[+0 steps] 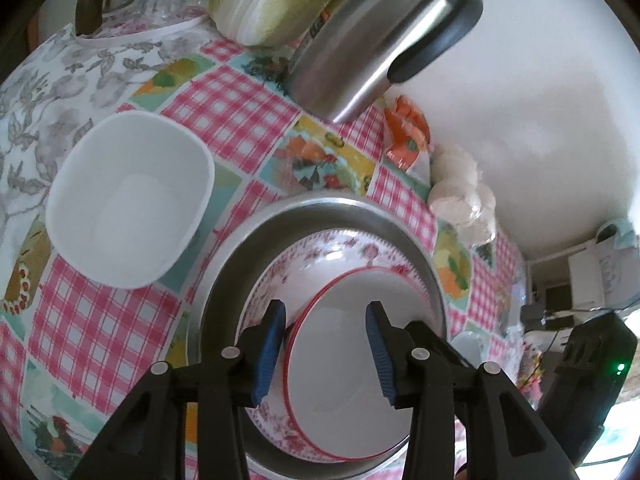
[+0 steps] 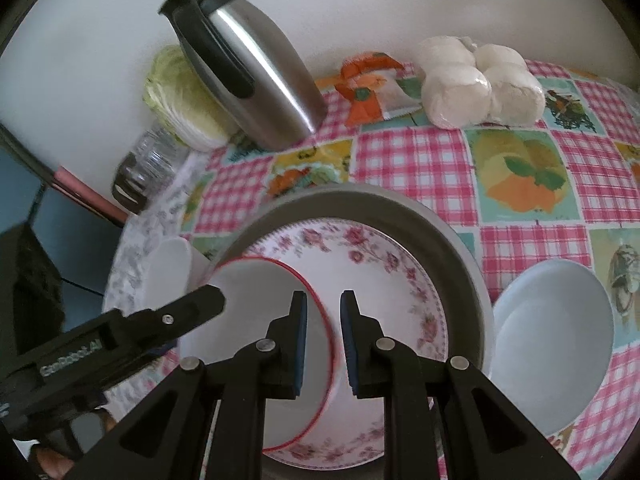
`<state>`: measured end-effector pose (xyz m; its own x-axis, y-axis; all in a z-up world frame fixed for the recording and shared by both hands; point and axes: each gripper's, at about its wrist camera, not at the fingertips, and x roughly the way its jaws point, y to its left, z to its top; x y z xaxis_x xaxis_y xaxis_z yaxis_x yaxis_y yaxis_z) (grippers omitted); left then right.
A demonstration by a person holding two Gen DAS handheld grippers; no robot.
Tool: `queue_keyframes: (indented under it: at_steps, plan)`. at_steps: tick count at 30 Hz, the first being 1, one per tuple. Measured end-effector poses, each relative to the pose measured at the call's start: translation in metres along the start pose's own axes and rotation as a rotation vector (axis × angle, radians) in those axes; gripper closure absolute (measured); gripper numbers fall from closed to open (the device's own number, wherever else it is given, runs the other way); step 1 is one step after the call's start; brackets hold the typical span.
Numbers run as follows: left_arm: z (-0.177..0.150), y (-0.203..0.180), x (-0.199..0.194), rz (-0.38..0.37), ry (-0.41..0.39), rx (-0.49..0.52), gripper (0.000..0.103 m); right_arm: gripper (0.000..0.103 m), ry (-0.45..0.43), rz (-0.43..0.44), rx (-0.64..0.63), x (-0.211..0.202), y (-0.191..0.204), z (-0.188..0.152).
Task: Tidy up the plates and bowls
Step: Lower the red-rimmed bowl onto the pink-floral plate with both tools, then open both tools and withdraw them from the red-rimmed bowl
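Left wrist view shows the left gripper (image 1: 326, 350) with its jaws spread and parted from the red-rimmed bowl (image 1: 352, 356), which sits between them, nested in the floral plate (image 1: 316, 252) inside the metal basin (image 1: 320, 210). One blue pad seems to sit just outside the bowl's rim, the other over its middle. In the right wrist view, the right gripper (image 2: 323, 344) has its jaws close together astride the bowl's red rim on the opposite side; whether the pads actually pinch it I cannot tell.

My worry is that a one-sided hold on a smooth rim may let the bowl tilt or slide against the plate and knock the basin wall if it is lifted. Both hands point steeply down over the basin from the near edge. Beyond the left jaws, a square white bowl (image 1: 128, 200) waits on the bench (image 1: 224, 104); right of the right jaws lies a pale plate (image 2: 552, 360), and further off a steel jug (image 2: 256, 80).
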<state>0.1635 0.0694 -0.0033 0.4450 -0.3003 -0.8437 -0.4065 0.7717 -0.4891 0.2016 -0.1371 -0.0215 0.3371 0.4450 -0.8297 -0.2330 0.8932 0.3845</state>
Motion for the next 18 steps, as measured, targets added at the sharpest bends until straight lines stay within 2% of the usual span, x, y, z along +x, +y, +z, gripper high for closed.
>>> queue_keyframes:
  at_steps: [7, 12, 18]
  plan:
    - [-0.005, -0.005, 0.008, -0.016, 0.034, 0.016, 0.058, 0.084, 0.013, -0.028, 0.02, 0.0, -0.011, -0.003]
    - [-0.006, -0.008, 0.01, 0.004, 0.045, 0.021, 0.058, 0.084, 0.017, -0.025, 0.024, -0.003, -0.016, -0.002]
    - [-0.005, -0.011, -0.001, 0.035, 0.021, 0.045, 0.056, 0.084, 0.004, -0.037, 0.016, -0.01, -0.013, -0.001]
